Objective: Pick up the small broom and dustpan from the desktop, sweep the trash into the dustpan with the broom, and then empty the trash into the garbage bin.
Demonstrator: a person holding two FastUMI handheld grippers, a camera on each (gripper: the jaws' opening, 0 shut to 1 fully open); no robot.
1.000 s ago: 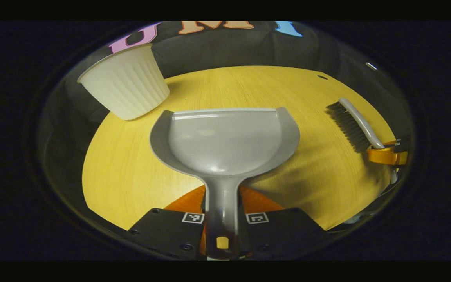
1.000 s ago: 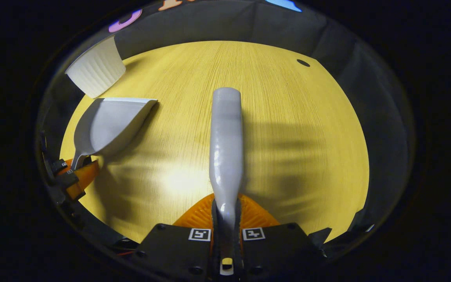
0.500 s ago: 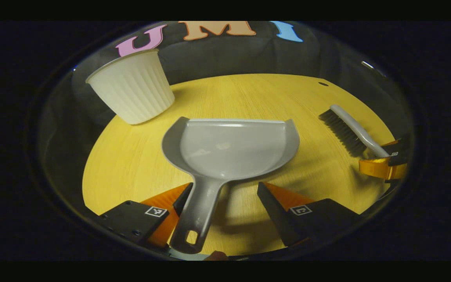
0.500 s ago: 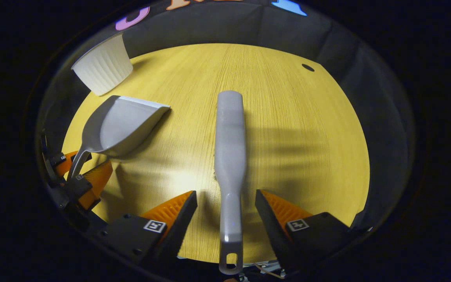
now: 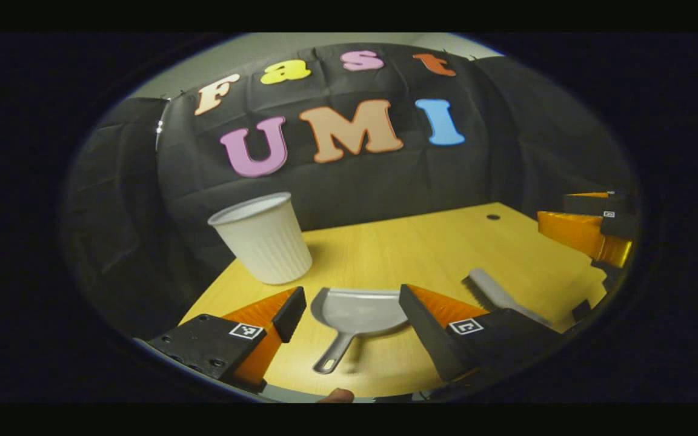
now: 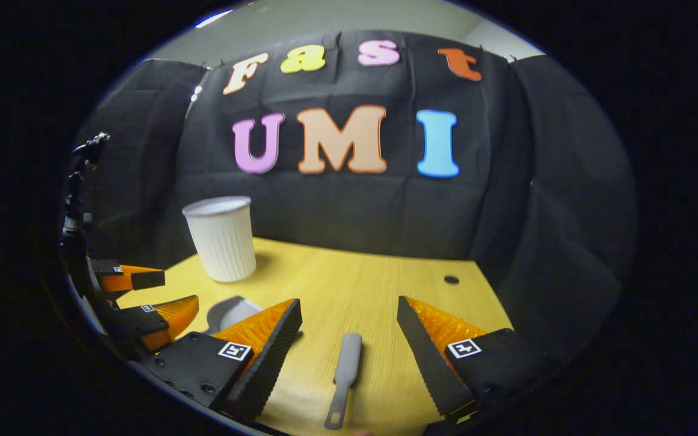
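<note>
The grey dustpan [image 5: 358,315] lies flat on the yellow desktop [image 5: 385,248], its handle pointing toward me. My left gripper [image 5: 352,295] hovers open above and behind it, touching nothing. The grey broom [image 6: 345,369] lies on the desk below my open right gripper [image 6: 347,303], also free. In the left gripper view the broom [image 5: 497,295] rests to the right of the pan, and the right gripper [image 5: 554,206] hangs open farther right. In the right gripper view the dustpan [image 6: 231,312] shows partly behind a finger, with the left gripper [image 6: 176,290] open at the left.
A white ribbed garbage bin [image 5: 262,245] stands upright at the desk's back left corner, bin [image 6: 222,239] close to the black cloth wall. A small round hole [image 6: 451,280] marks the desktop at the back right. The desk's edges drop off left and right.
Both grippers opened and let go of the dustpan and broom, then pulled back and tilted up. The two tools now lie on the desk, farther away.
</note>
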